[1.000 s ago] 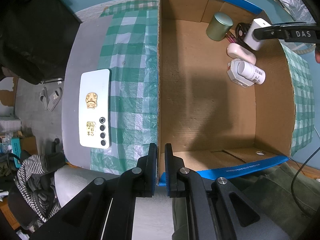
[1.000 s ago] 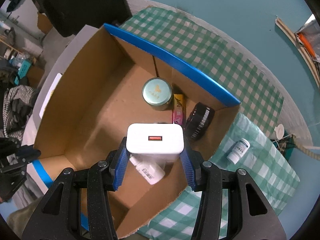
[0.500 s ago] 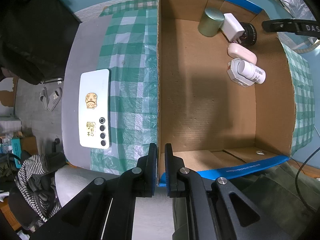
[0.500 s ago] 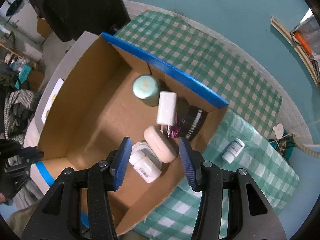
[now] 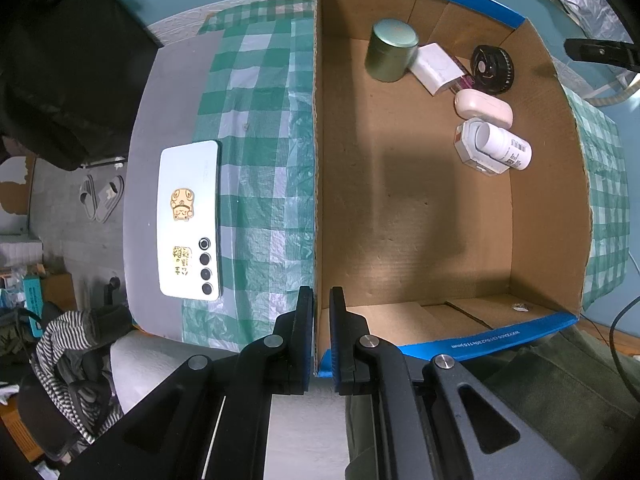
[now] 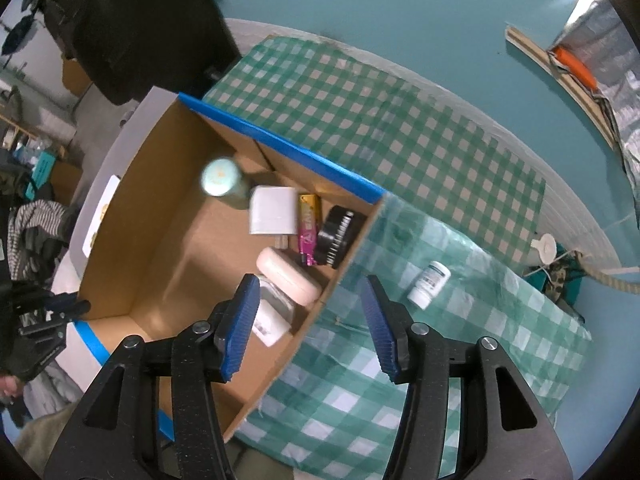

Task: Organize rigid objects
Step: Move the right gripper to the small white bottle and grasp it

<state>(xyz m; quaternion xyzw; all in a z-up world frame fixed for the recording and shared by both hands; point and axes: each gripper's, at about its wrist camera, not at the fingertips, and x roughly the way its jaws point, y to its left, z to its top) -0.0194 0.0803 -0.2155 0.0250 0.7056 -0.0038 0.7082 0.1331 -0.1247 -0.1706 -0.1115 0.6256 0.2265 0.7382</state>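
In box (image 5: 460, 216): 1 green tin (image 5: 390, 50), 1 white charger (image 5: 434, 67), 1 pink lighter (image 6: 308, 224), 1 black round part (image 5: 491, 67), 1 pinkish case (image 5: 484, 107), 1 pill bottle (image 5: 502, 147), 1 small carton (image 5: 466, 148). On tablecloth (image 6: 400, 128): 1 more pill bottle (image 6: 429, 284), 1 phone (image 5: 189, 220).

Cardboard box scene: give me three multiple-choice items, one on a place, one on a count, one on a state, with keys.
1. Where does the white phone lie?
A. in the cardboard box
B. on the table left of the box
C. in the right tongs

2. How many white pill bottles lie on the checked cloth outside the box?
A. none
B. one
C. three

3. The right tongs are:
A. open, holding nothing
B. shut on the white charger
C. shut on the box wall

Key: B, the phone rests beside the box; B, a single pill bottle lies there; A, blue pads wide apart.
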